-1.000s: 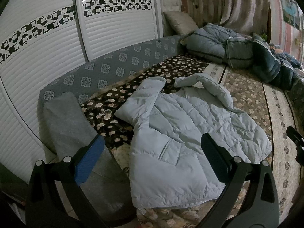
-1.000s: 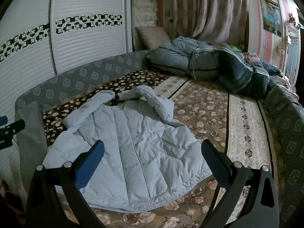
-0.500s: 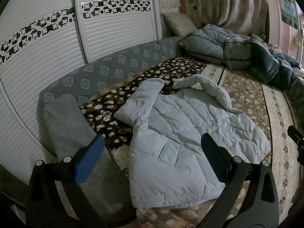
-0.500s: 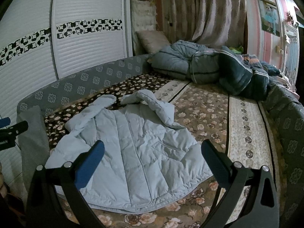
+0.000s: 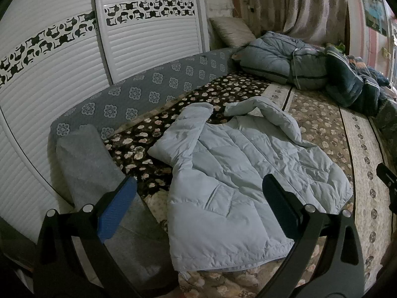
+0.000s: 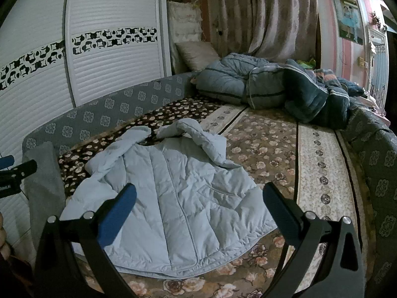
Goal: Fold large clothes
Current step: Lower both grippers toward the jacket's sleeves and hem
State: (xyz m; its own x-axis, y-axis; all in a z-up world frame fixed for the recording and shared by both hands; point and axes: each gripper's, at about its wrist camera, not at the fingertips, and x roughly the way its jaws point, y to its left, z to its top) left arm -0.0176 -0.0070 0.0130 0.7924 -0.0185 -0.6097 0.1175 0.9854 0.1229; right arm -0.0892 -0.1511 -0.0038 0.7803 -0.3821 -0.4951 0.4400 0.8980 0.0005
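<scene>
floral bed (image 6: 268,146), pale-blue jacket (image 6: 178,198), quilts (image 6: 248,82)

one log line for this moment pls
left gripper open, empty | right gripper open, empty | light blue puffer jacket flat on bed, unfolded

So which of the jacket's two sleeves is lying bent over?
The sleeve toward the curtain side of the light blue jacket arches in a bend; the sleeve toward the wardrobe side lies nearly straight.

We count one light-blue puffer jacket (image 5: 238,173) on the bed (image 5: 322,124), one beige pillow (image 5: 233,31), two white louvred wardrobe doors (image 5: 148,44), one framed picture (image 6: 348,16), and two grippers, left (image 5: 198,203) and right (image 6: 198,204).
</scene>
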